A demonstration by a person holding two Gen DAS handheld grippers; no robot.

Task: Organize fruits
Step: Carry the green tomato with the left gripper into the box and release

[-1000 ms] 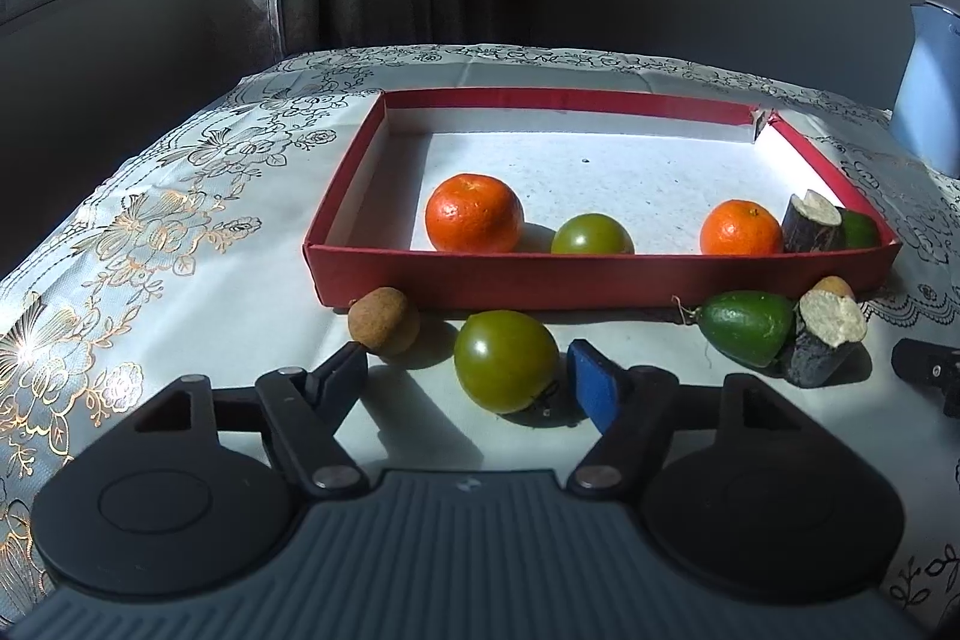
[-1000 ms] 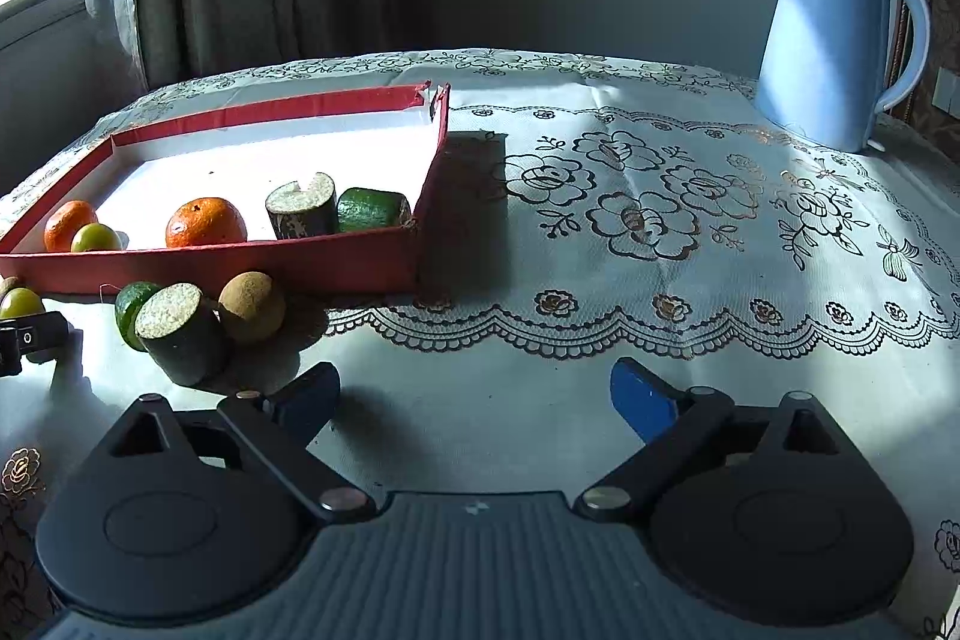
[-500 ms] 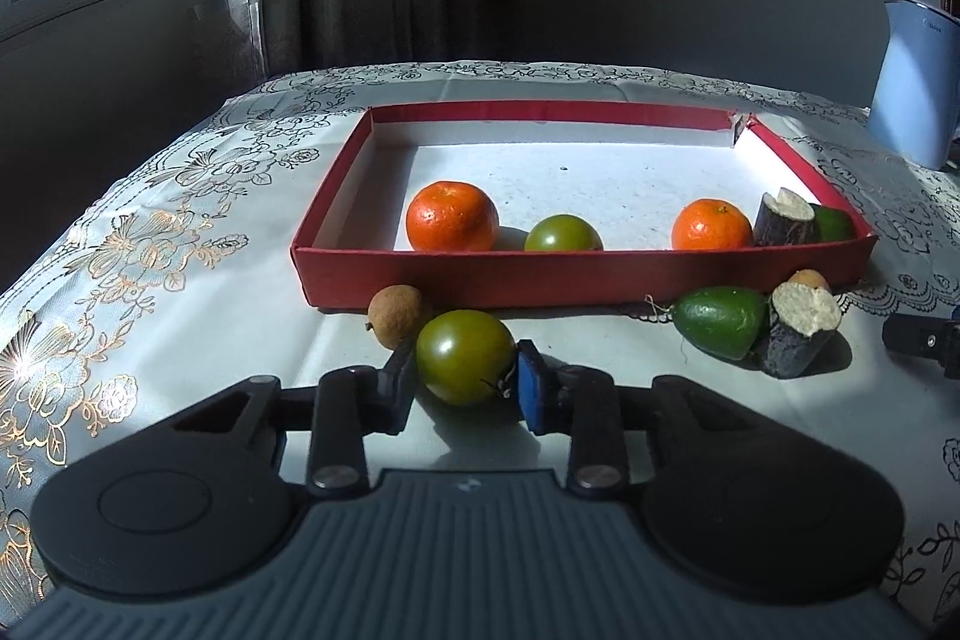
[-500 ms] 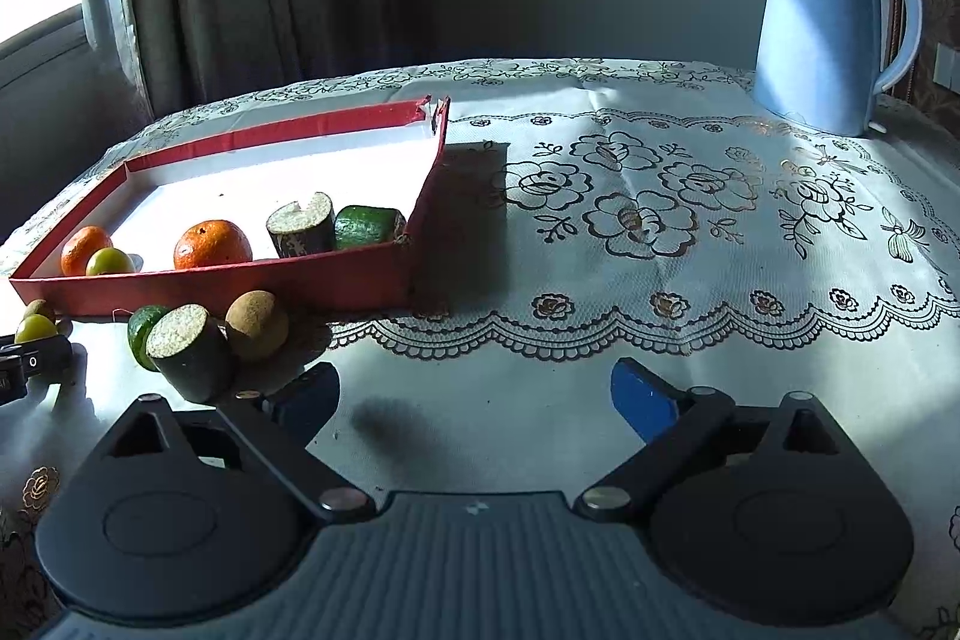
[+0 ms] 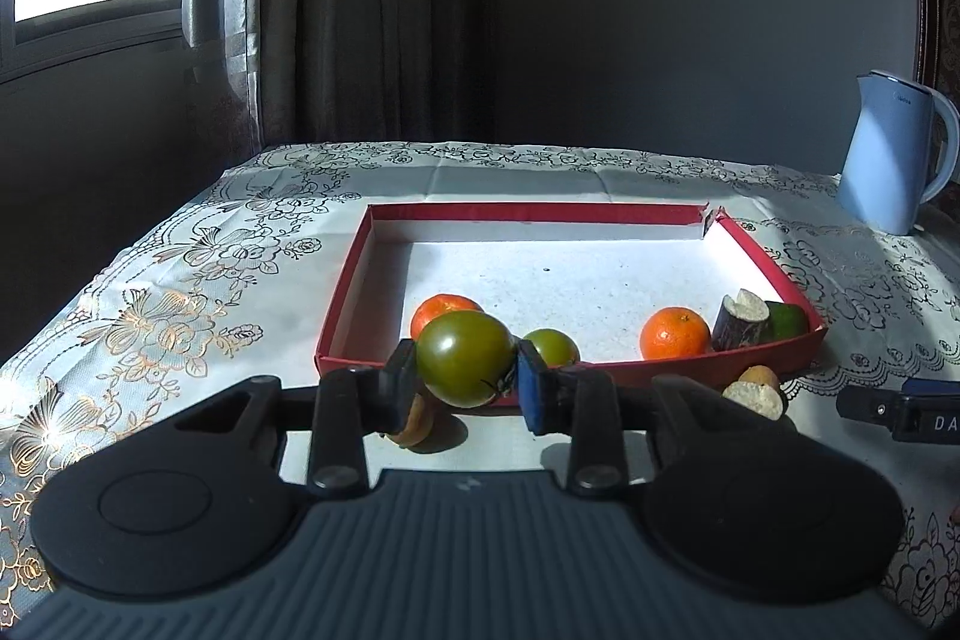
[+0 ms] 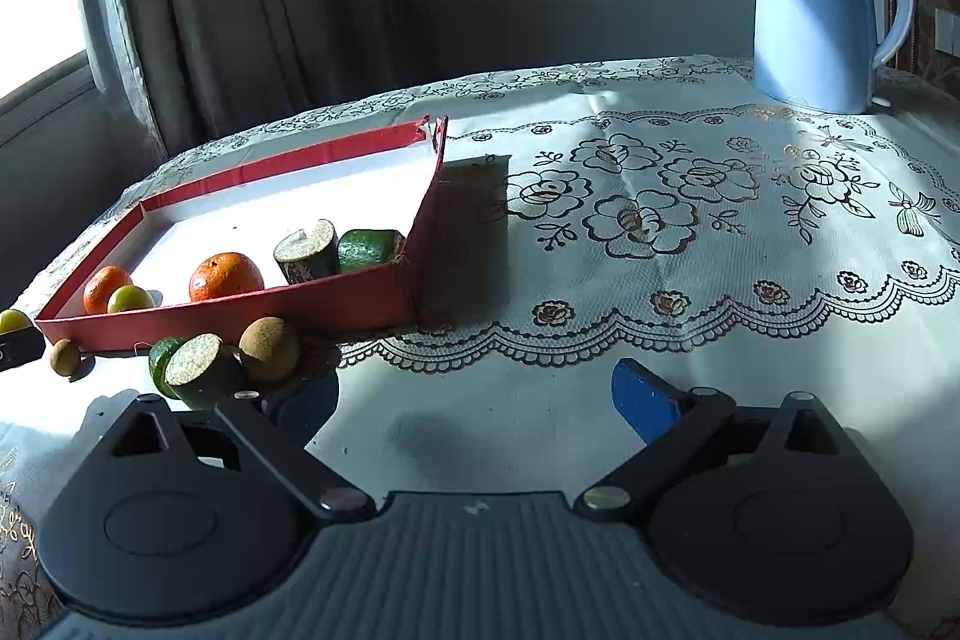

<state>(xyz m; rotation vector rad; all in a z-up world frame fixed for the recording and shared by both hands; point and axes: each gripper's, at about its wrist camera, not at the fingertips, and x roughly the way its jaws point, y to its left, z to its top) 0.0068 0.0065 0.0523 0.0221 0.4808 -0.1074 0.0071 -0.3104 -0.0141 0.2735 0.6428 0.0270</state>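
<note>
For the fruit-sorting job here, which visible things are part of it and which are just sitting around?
Part of the job:
- green tomato, gripped in the left gripper
- red tray with two oranges, a small green fruit, a cut stalk piece
- loose fruit in front of the tray
- right gripper, open

Just lying about:
- blue kettle
- curtain

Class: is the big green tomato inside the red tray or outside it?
Outside: the left gripper holds the tomato before the tray.
</note>
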